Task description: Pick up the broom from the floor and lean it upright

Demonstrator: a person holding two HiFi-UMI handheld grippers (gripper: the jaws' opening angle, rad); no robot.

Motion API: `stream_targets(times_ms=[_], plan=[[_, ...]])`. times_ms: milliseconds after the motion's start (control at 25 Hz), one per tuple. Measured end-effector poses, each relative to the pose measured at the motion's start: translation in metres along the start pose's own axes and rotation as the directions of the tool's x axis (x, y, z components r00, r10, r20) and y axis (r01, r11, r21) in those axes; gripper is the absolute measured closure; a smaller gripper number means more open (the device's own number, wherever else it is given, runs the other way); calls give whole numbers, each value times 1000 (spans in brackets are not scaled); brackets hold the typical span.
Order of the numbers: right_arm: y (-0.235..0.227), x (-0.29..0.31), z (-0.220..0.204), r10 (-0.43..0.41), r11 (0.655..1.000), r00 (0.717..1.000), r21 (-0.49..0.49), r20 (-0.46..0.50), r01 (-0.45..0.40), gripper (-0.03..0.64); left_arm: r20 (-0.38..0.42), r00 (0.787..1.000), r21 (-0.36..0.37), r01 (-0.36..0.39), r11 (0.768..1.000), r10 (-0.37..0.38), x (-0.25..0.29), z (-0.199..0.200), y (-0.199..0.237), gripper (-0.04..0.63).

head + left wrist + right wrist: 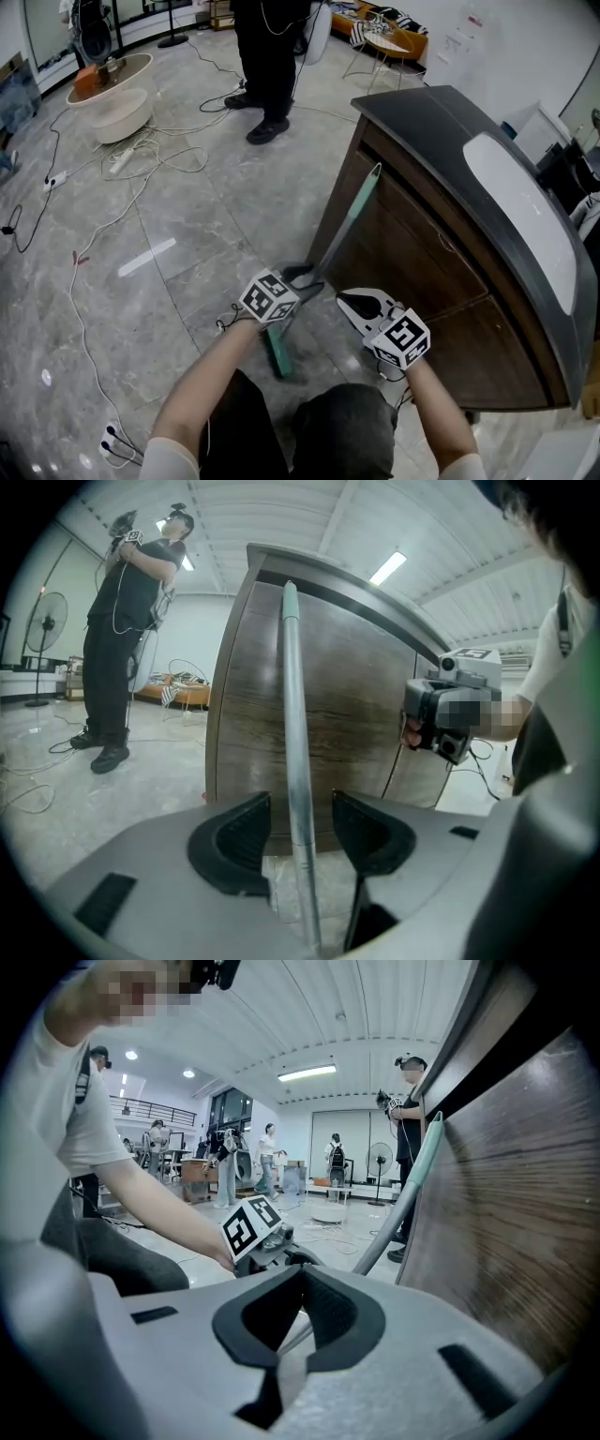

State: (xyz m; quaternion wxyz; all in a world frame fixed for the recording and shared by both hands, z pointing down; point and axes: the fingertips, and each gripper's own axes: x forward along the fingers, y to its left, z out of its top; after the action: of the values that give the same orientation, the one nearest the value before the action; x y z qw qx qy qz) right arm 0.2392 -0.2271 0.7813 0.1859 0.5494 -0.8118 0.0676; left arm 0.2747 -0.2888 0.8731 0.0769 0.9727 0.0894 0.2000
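The broom [345, 228] leans upright against the side of a dark wooden cabinet [441, 244]. Its pale green handle tip rests on the panel and its green head [277, 352] is on the floor by my knees. My left gripper [306, 278] is open around the lower handle. In the left gripper view the handle [292, 714] runs up between the pads of the left gripper [301, 832] with a gap on each side. My right gripper [351, 303] is shut and empty just right of the handle. In the right gripper view the right gripper [302, 1274] points toward the broom [405, 1206].
A person in black [267, 66] stands on the grey tiled floor beyond the cabinet. Cables [141, 159] trail across the floor at left, near a round white stand [117, 105]. The cabinet closes off the right side.
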Motion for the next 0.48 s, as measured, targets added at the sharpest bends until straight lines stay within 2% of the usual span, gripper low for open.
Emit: stream_targets(times_ms=[400, 480], plan=[[9, 4, 23, 2, 1000, 1000, -28, -14, -2, 615, 15, 1000, 73, -14, 997, 13, -43, 21, -3, 408], [10, 5, 26, -14, 999, 1000, -37, -21, 13, 615, 16, 1000, 107, -23, 994, 21, -56, 23, -8, 408]])
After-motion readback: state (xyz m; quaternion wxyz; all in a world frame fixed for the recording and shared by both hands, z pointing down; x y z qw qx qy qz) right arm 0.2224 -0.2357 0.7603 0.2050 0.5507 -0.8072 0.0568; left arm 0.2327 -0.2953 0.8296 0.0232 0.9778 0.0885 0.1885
